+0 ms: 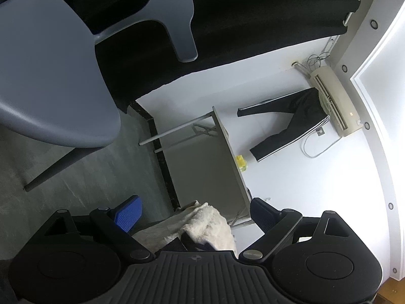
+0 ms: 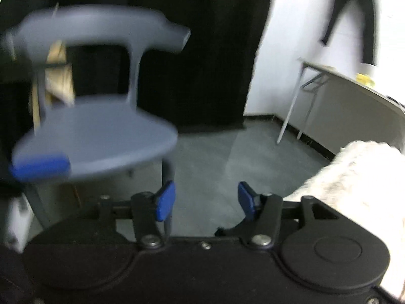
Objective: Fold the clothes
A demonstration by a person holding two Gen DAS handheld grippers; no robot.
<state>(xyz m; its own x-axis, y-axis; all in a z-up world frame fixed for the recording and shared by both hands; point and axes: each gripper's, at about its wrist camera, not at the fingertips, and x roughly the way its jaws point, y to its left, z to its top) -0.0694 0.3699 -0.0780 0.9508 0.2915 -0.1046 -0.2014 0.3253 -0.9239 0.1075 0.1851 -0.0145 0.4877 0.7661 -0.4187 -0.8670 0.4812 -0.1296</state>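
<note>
Left gripper (image 1: 195,217): jaws wide, cream fleece (image 1: 212,225) lying between, unpinched.
Right gripper (image 2: 205,200): jaws parted, empty, beside fleece (image 2: 359,177).

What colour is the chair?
Grey-blue chair, clearest in the left wrist view.

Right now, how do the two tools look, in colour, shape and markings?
Both tools are matt black plastic. The left tool has a ribbed centre plate with a small round emblem, round housings on each side, silver pivot screws, and fingers ending in blue textured pads. The right tool has the same black linkage, silver screws and blue pads. No cables or sleeves show.
</note>
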